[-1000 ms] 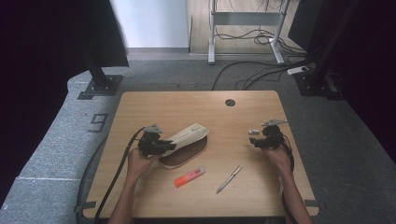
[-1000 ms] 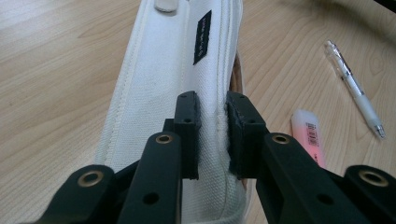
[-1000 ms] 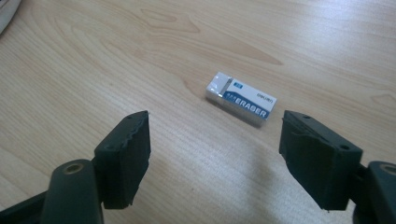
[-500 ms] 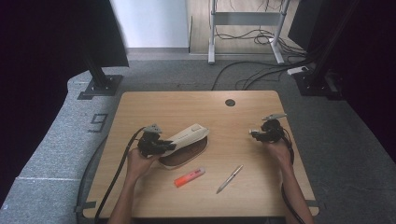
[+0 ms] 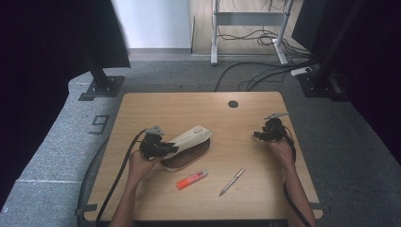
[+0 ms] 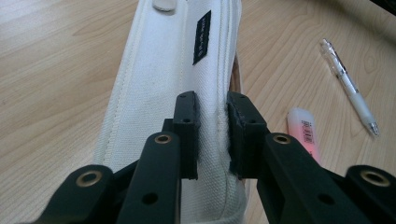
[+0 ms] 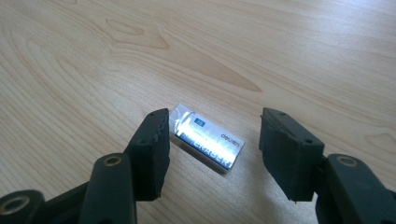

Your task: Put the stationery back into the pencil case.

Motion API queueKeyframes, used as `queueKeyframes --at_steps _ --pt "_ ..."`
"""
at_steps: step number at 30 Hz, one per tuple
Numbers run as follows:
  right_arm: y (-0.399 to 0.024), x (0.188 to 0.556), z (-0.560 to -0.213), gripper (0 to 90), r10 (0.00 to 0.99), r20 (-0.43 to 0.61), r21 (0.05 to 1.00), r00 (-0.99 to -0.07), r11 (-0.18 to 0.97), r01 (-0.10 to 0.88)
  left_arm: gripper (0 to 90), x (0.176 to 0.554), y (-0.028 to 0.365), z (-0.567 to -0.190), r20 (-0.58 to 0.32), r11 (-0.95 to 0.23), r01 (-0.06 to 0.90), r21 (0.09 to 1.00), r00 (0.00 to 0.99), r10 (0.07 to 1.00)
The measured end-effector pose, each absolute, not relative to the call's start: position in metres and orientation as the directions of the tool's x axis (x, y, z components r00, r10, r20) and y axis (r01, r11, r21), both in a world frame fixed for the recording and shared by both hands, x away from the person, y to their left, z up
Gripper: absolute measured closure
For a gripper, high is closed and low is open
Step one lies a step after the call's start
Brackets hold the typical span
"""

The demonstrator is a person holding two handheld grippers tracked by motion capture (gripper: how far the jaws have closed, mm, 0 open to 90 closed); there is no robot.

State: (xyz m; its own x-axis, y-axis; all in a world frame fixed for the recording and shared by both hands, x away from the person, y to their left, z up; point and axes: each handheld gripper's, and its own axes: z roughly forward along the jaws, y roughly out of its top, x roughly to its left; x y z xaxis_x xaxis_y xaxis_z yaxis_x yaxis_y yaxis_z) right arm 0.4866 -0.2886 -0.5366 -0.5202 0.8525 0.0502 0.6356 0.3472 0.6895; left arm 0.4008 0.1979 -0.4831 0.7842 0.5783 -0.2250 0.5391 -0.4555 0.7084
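Observation:
A cream canvas pencil case with a brown inside lies at the table's middle left. My left gripper is shut on the edge of its flap, with the fabric pinched between the pads. At the right side, my right gripper hovers low over a small silver-wrapped eraser. The eraser lies flat on the wood between the jaws of the right gripper, which have just been closing. The left pad is close to one end and the right pad stands clear of it.
An orange highlighter and a white pen lie near the front of the wooden table; both also appear beside the case, the highlighter and the pen. A cable hole sits at the far edge.
My right gripper has shifted a little toward the far side of the table. The left hand and the pencil case have stayed where they were.

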Motion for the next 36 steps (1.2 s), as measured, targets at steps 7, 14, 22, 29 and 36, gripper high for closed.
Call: queueKeyframes --at_steps 7,14,22,29,36 --pt "-0.287 0.49 -0.54 48.7 0.839 0.078 0.683 -0.538 0.348 0.642 74.7 0.401 0.198 -0.484 -0.228 -0.456 0.54 0.707 0.785 0.576" --pt "-0.284 0.487 -0.54 58.9 0.833 0.071 0.679 -0.548 0.363 0.638 74.6 0.401 0.197 -0.484 -0.231 -0.454 0.541 0.708 0.785 0.575" --pt "-0.281 0.483 -0.539 70.9 0.826 0.047 0.669 -0.561 0.391 0.632 74.4 0.401 0.197 -0.484 -0.232 -0.454 0.54 0.709 0.786 0.572" --pt "-0.279 0.481 -0.538 71.9 0.831 0.049 0.664 -0.554 0.388 0.64 74.4 0.402 0.197 -0.485 -0.232 -0.453 0.539 0.71 0.787 0.572" --pt "-0.277 0.476 -0.533 72.0 0.834 0.048 0.678 -0.55 0.377 0.631 74.6 0.401 0.197 -0.484 -0.23 -0.453 0.538 0.711 0.787 0.573"
